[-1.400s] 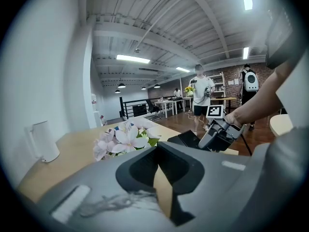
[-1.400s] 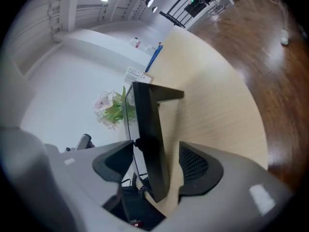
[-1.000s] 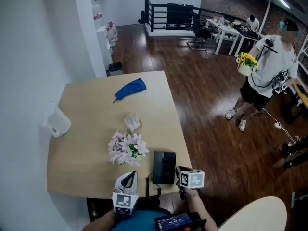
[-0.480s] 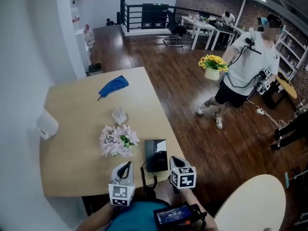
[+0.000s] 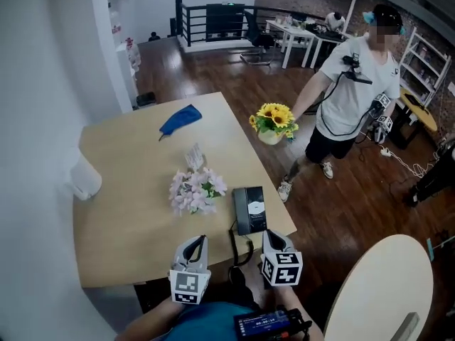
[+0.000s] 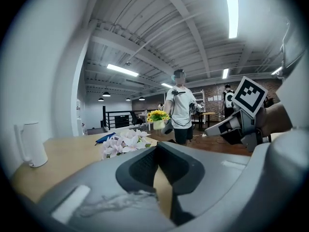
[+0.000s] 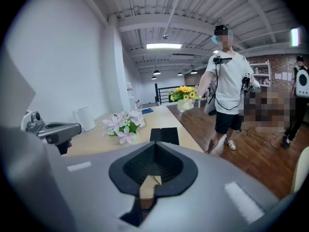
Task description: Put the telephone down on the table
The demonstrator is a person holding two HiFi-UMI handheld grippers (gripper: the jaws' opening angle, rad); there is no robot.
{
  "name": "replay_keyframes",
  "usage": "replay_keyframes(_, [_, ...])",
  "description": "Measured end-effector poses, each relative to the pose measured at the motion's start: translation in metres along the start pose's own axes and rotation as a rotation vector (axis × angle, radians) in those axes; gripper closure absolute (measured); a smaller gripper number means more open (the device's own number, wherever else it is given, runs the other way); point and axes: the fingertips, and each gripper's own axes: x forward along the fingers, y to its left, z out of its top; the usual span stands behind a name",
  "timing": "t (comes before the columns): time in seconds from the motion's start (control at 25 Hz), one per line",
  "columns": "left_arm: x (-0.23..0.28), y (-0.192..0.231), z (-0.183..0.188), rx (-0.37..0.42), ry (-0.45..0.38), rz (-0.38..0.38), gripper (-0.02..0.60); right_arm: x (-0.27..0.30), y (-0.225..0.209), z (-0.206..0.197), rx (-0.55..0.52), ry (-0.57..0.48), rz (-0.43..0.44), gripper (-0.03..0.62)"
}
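Right gripper [image 5: 272, 237], jaws together, hovers near telephone [image 5: 249, 209]; its label seems unreadable.

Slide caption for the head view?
Telephone lies on the table beside pink flowers; left gripper and right gripper hover shut, empty.

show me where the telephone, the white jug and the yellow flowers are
telephone [image 5: 250, 209], head view, middle of its black top
white jug [image 5: 85, 181], head view, middle of its body
yellow flowers [image 5: 274, 117], head view, the blooms above the pot
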Motion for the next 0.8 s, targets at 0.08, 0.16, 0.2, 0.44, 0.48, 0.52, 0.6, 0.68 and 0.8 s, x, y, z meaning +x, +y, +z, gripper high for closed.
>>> replay_keyframes(0.08, [-0.018,0.004,0.000,0.002,-0.005,-0.011,0.569,-0.018,0.014,-0.002,-0.004,-0.027,-0.026,0.601])
replay_keyframes(0.16, [-0.034,0.006,0.000,-0.001,-0.008,-0.018,0.569,-0.036,0.025,-0.002,-0.014,-0.050,-0.050,0.602])
replay_keyframes(0.2, [-0.041,0.007,0.001,0.001,-0.013,-0.023,0.568,-0.044,0.030,-0.002,-0.019,-0.059,-0.059,0.600])
replay_keyframes(0.44, [-0.069,0.000,0.008,0.022,-0.044,-0.058,0.569,-0.079,0.052,-0.013,-0.034,-0.064,-0.090,0.602])
replay_keyframes(0.48, [-0.072,-0.003,0.009,0.025,-0.050,-0.060,0.568,-0.085,0.053,-0.014,-0.037,-0.068,-0.095,0.600])
replay_keyframes(0.52, [-0.075,-0.007,0.011,0.025,-0.055,-0.061,0.569,-0.090,0.053,-0.014,-0.041,-0.074,-0.100,0.600])
replay_keyframes(0.6, [-0.082,-0.015,0.014,0.020,-0.063,-0.062,0.569,-0.103,0.054,-0.012,-0.054,-0.091,-0.104,0.600])
replay_keyframes(0.68, [-0.091,-0.026,0.020,0.017,-0.072,-0.062,0.568,-0.116,0.055,-0.011,-0.067,-0.108,-0.102,0.600])
replay_keyframes(0.8, [-0.102,-0.043,0.030,0.012,-0.091,-0.058,0.568,-0.136,0.056,-0.015,-0.088,-0.130,-0.088,0.602])
